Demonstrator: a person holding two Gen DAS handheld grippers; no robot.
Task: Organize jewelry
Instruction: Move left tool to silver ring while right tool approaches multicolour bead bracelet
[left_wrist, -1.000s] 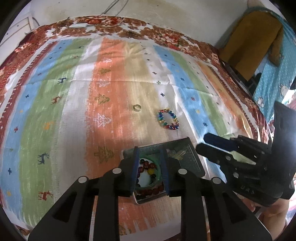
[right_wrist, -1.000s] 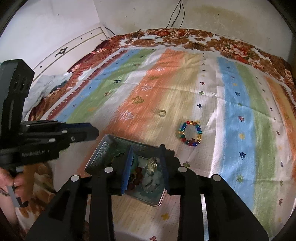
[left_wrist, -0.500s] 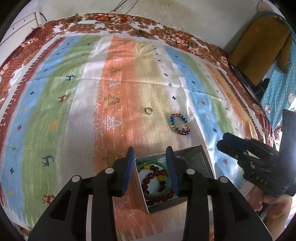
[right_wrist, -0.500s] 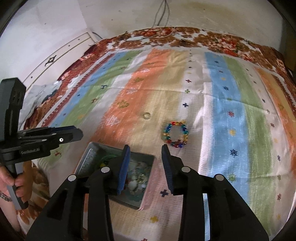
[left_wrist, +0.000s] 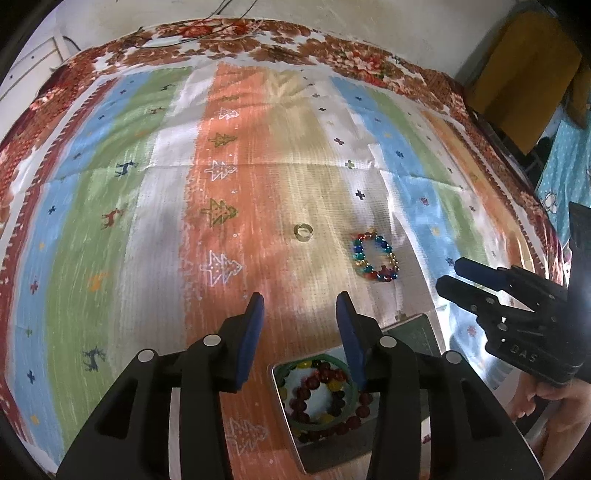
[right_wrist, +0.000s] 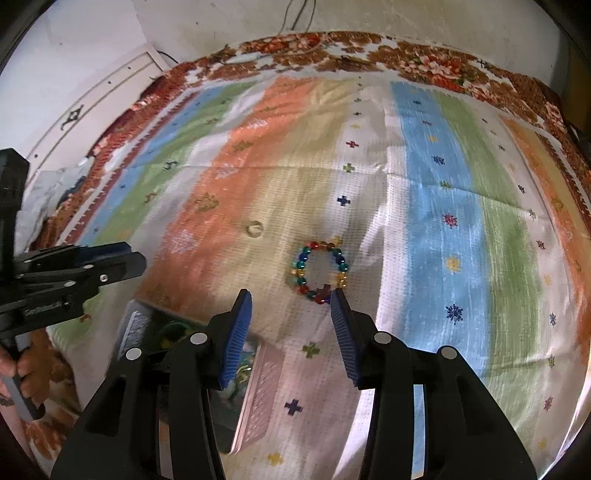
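Landmark: metal tray (left_wrist: 291, 435), a shallow tin resting on the striped blanket (left_wrist: 155, 229) near its front edge.

Tray contents: a green bangle (left_wrist: 334, 419) with a dark red bead bracelet (left_wrist: 325, 376) coiled inside it; in the right wrist view the tray (right_wrist: 135, 328) is largely hidden behind the near finger and its contents are blurred.

Multicoloured bead bracelet (right_wrist: 319, 271): lies flat on the blanket beyond the tray, apart from it, on the pale cream stripe.

Small ring (right_wrist: 254, 229): lies on the blanket farther from the tray than the bracelet, to the bracelet's left, well apart from both.

Right gripper (right_wrist: 291, 328): fingers spread wide, holding nothing; positioned beyond the tray's far edge, with the bead bracelet just ahead of the blue pads (right_wrist: 341, 332), its near rim meeting the tip of the right-hand pad in the picture.

Left gripper (left_wrist: 299, 332): fingers parted, empty; held over the tray's far-left corner, the bangle showing below and between them; bead bracelet (left_wrist: 375, 258) ahead and to the right, ring (left_wrist: 303, 232) almost straight ahead.
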